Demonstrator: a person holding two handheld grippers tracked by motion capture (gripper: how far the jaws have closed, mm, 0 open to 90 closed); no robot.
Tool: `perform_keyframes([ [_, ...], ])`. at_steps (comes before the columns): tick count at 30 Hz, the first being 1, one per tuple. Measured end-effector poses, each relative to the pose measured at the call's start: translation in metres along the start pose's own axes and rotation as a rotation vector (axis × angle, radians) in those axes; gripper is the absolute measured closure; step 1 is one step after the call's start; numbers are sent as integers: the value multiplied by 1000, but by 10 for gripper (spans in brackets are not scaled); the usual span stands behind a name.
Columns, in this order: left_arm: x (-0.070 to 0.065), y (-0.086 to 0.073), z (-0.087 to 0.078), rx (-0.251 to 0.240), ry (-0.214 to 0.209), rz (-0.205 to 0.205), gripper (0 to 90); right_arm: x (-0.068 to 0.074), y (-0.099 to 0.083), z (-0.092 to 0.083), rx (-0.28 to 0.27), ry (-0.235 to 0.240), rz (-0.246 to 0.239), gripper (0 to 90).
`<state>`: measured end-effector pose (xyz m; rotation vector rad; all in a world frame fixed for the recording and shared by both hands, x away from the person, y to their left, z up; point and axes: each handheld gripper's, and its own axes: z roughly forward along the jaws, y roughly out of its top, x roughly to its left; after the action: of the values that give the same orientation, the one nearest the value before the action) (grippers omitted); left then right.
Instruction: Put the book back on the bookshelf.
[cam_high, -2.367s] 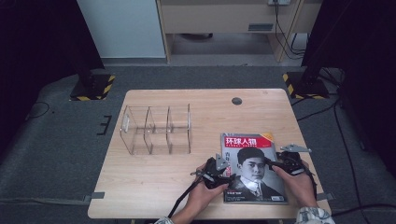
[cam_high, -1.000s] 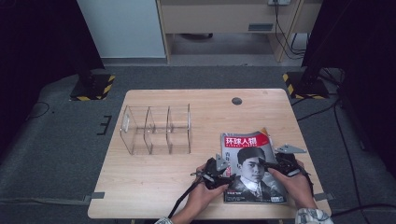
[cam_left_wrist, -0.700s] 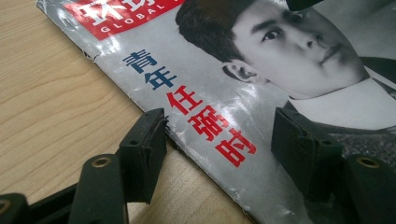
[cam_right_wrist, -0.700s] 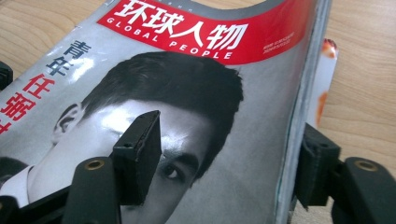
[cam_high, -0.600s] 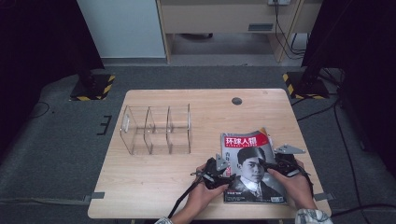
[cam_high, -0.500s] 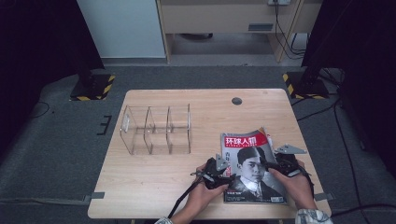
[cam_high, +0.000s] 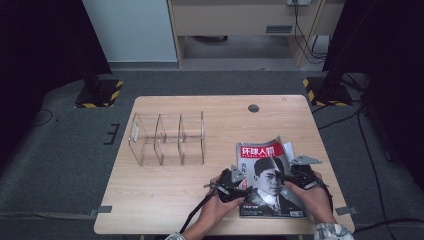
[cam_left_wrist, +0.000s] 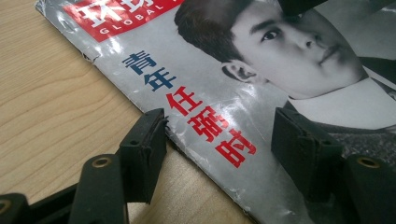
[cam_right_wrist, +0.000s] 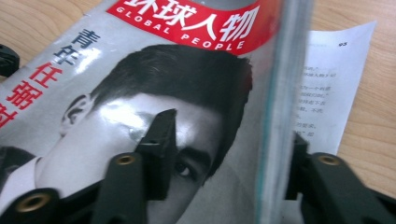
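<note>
The light wooden desk (cam_high: 165, 200) is standing in front of me on grey carpet. A clear three-compartment organiser (cam_high: 167, 138) is sitting on its left half, toward the far edge. A magazine (cam_high: 267, 175) with a red title band and a portrait cover is lying on the near right part, its right edge lifting off a loose printed page (cam_right_wrist: 329, 79). A round dark grommet (cam_high: 253, 108) is showing near the far edge.
</note>
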<state>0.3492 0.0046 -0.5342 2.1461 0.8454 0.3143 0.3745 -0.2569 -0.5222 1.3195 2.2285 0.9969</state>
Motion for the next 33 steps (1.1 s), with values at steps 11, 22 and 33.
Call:
perform_keyframes([
  [11,0,1,1,-1,4,-2,353,5,3,0,3,-35,-30,693],
  [22,10,11,-22,-77,-96,-9,124,5,7,-19,-124,51,-29,877],
  [33,16,13,-19,-82,-115,-27,55,9,11,-29,-174,63,-65,878],
])
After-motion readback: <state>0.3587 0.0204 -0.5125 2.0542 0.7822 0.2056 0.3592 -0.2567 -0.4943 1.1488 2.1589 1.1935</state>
